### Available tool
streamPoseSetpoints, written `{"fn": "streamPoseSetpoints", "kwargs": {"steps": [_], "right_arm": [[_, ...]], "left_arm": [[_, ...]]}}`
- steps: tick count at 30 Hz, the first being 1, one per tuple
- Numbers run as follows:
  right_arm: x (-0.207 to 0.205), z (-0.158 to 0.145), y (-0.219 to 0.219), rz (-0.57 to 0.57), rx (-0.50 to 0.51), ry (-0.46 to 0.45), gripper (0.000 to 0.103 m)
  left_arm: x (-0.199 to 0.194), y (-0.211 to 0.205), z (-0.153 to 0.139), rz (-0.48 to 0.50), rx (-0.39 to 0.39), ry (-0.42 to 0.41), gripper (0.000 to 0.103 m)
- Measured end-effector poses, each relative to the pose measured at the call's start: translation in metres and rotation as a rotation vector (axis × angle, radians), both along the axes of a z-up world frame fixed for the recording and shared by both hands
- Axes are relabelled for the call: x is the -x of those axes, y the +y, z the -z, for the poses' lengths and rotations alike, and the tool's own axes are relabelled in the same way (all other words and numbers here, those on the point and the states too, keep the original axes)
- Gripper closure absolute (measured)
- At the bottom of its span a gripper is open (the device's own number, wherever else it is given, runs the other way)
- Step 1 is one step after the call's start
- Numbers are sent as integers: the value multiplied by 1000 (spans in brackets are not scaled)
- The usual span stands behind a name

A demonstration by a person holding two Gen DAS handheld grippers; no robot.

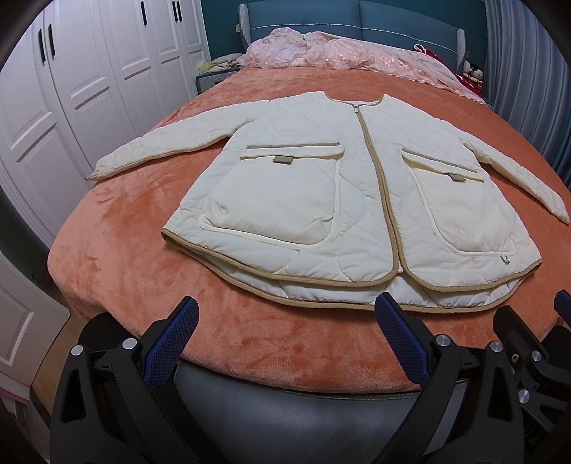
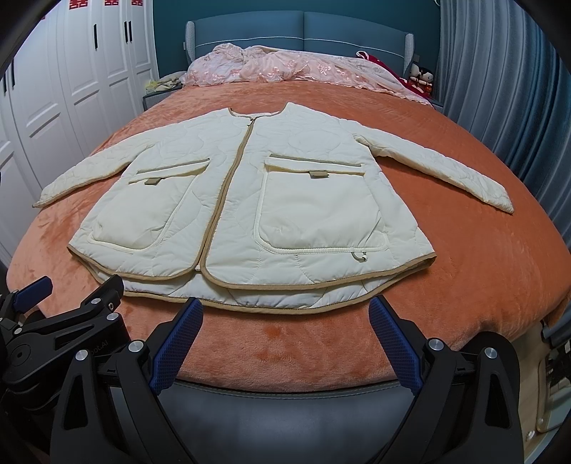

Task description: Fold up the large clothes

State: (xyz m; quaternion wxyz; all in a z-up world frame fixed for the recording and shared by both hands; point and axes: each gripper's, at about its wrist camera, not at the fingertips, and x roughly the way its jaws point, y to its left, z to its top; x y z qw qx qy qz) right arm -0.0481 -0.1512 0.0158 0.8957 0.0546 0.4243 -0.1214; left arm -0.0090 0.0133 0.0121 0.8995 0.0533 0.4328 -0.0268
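1. Left wrist view: my left hand-held gripper (image 1: 287, 314) hangs released over the foot edge of the bed (image 1: 107, 250), its blue-padded fingers (image 1: 175, 342) spread wide with nothing between them.
2. Just beyond the fingertips lies the cream quilted jacket (image 1: 321, 200), spread flat and front-up on the orange blanket, zipped shut, hem toward me and collar toward the headboard (image 1: 357, 32).
3. Both sleeves reach outward and slightly down; the left-side sleeve (image 1: 153, 142) points toward the white wardrobe (image 1: 71, 89).
4. A pink lace cover (image 1: 321, 53) is bunched along the head of the bed, well apart from the jacket.
5. At the right edge of this view I see part of my right hand-held gripper (image 1: 528, 342), just beside the left one.
6. Right wrist view: my right hand-held gripper (image 2: 285, 314) is likewise released, fingers (image 2: 392, 342) wide apart and empty, near the tan-trimmed hem but not touching it.
7. The jacket (image 2: 249, 200) sits centred on the bed (image 2: 499, 267), with two large patch pockets facing up; the right-side pocket (image 2: 317, 210) lies straight ahead of me.
8. The left hand-held gripper (image 2: 71, 307) shows at the lower left, over the blanket near the jacket's hem corner.
9. Grey-blue curtains (image 2: 499, 89) hang to the right of the bed.
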Motion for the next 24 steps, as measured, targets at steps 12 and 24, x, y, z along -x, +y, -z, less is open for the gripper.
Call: {"fn": "streamPoseSetpoints", "kwargs": {"steps": [12,24], "right_arm": [[0,0,0,0,0,0,11],[4,2,1,-1,-9,5,11]], "left_arm": [[0,1,1,0,-2,2,7],[0,-1,7,1,-8,6,7]]}}
